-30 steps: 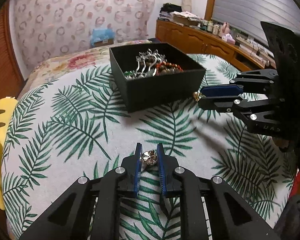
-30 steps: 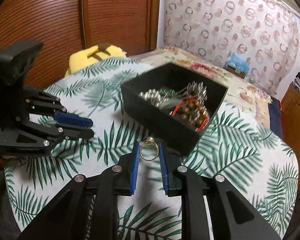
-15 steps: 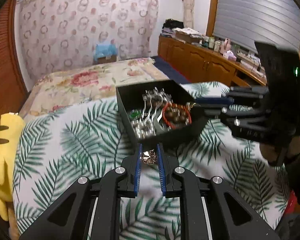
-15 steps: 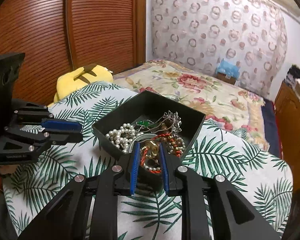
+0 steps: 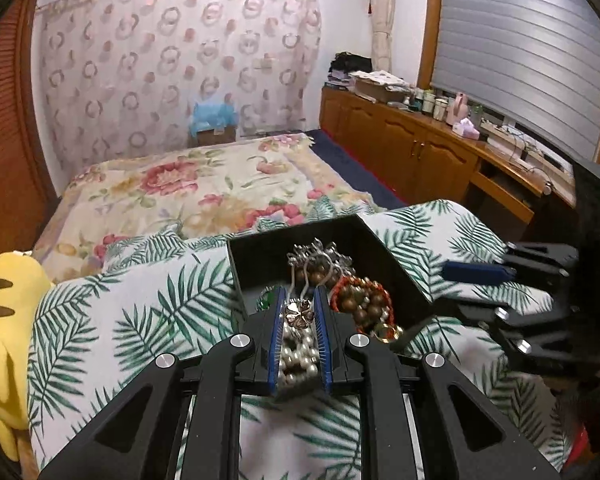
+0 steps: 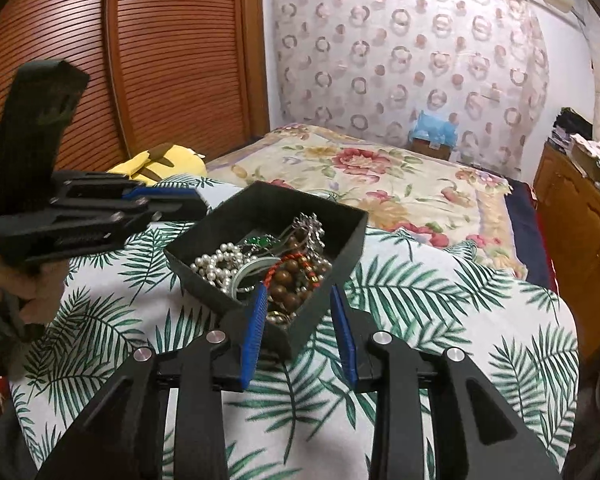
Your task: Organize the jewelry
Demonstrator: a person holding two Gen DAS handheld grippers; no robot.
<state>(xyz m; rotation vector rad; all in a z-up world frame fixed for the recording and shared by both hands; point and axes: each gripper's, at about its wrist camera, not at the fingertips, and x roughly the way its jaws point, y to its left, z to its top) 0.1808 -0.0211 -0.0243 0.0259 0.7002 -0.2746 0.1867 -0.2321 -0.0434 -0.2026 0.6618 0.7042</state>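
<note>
A black box [image 5: 384, 248] of jewelry stands on the leaf-print cloth [image 5: 140, 320], holding pearls, wooden beads and silver pieces. My left gripper [image 5: 299, 300] is shut on a silver clover ring [image 5: 299, 315], which hangs over the box's near side. In the right wrist view my right gripper [image 6: 298, 292] hovers over the near corner of the box [image 6: 340, 268], its jaws opening. A gold ring [image 6: 278, 318] lies loose in that corner by the left pad, with neither pad touching it. That ring [image 5: 388, 332] also shows in the left wrist view, as does the right gripper [image 5: 460, 292].
A yellow plush toy [image 5: 4, 312] lies at the cloth's left edge. A floral bedspread [image 5: 188, 188] stretches behind the box, with wooden cabinets [image 5: 420, 152] along the right wall. A person's hand [image 6: 16, 284] holds the left gripper [image 6: 202, 202] beside the box.
Both grippers rose and moved in over the box. The right gripper's jaws widened and the gold ring dropped into the box's corner. The left gripper carried the silver ring over the box.
</note>
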